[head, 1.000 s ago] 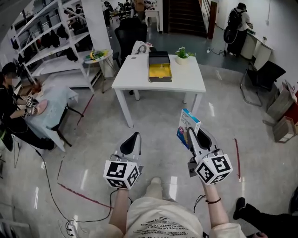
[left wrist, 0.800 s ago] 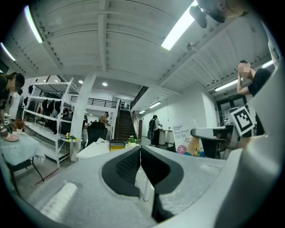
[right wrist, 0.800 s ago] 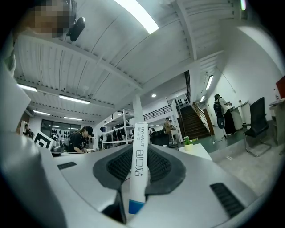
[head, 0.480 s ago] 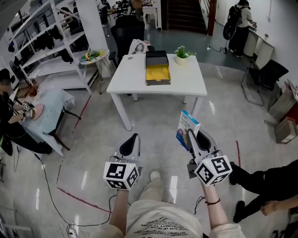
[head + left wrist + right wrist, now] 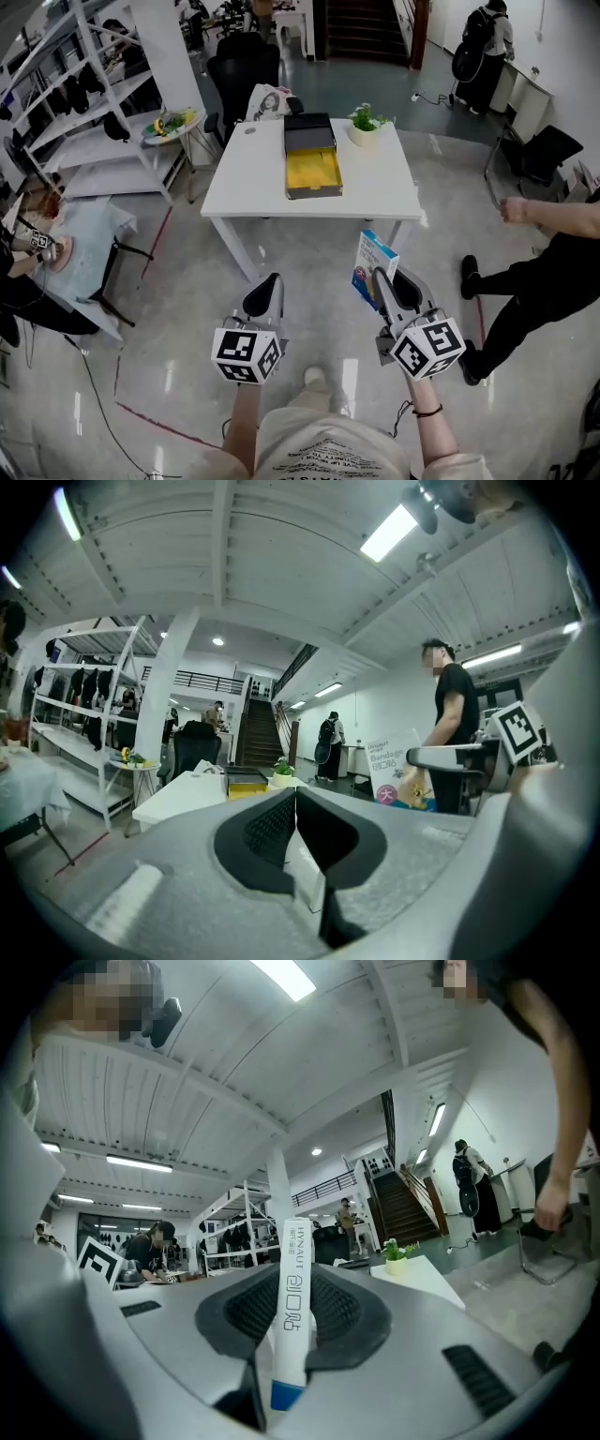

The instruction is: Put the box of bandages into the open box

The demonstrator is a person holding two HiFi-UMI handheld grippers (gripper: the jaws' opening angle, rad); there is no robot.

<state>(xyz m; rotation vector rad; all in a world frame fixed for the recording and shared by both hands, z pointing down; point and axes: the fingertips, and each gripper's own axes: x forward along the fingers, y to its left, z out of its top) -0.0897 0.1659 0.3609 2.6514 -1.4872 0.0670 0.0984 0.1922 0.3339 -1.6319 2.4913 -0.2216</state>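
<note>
Clamped between the pads of the right gripper (image 5: 386,281): the box of bandages (image 5: 374,263), narrow edge turned toward that gripper's own camera, long axis upright, top rising well above the jaw tips. Thin white carton, blue band at the foot, blue and pink print on the broad face, the word "Bandage" readable from the left gripper view.

Ahead of those jaws and a little to their left, well apart across open floor (image 5: 309,272): the open box (image 5: 312,169), dark-walled, yellow inside, lid thrown back on the far side, lying on the white table (image 5: 246,183). Ahead and a little to the right of the left gripper (image 5: 265,287), whose jaws are pressed together on nothing. Roughly between the two jaw lines, then, but only the right one loaded.

Just right of the open box on the tabletop: a potted plant (image 5: 364,122). Off to the right of the right jaws: a person (image 5: 553,272) in dark clothes.

Judged next: a long carry forward, then probably a tilt of the carton from upright toward flat before lowering into the yellow well.
</note>
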